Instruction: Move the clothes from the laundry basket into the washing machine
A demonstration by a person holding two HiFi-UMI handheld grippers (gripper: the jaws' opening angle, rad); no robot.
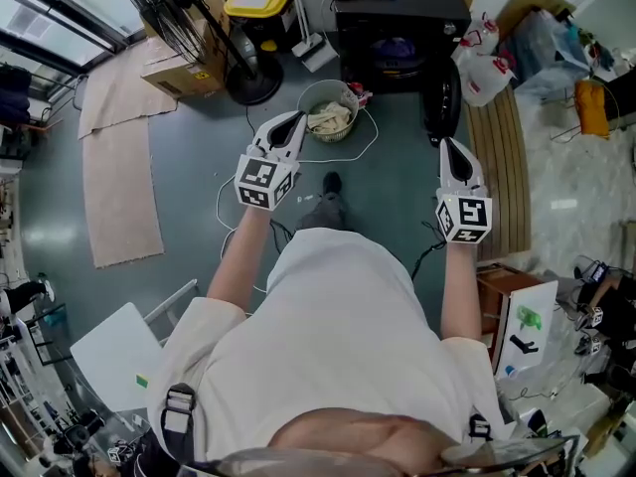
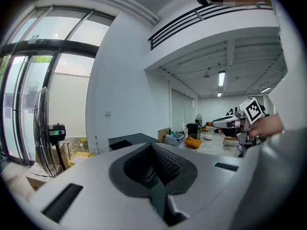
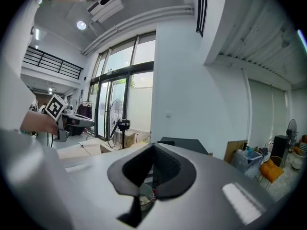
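Currently you are holding the left gripper (image 1: 295,119) and right gripper (image 1: 447,147) closed and empty. The clothes (image 1: 330,119) look soft and light, so pinch a raised fold.

Your left gripper (image 1: 297,119) and right gripper (image 1: 444,144) have smooth, matt pale plastic shells, and their pads (image 2: 168,164) are dark and ribbed. The clothes (image 1: 330,119) are crumpled cream cloth in a laundry basket (image 1: 355,105) of pale mesh, seemingly plastic. The washing machine (image 1: 397,8) looks black and matt. The floor (image 1: 199,157) is smooth grey with a dull sheen; the box (image 1: 179,68) is brown cardboard.
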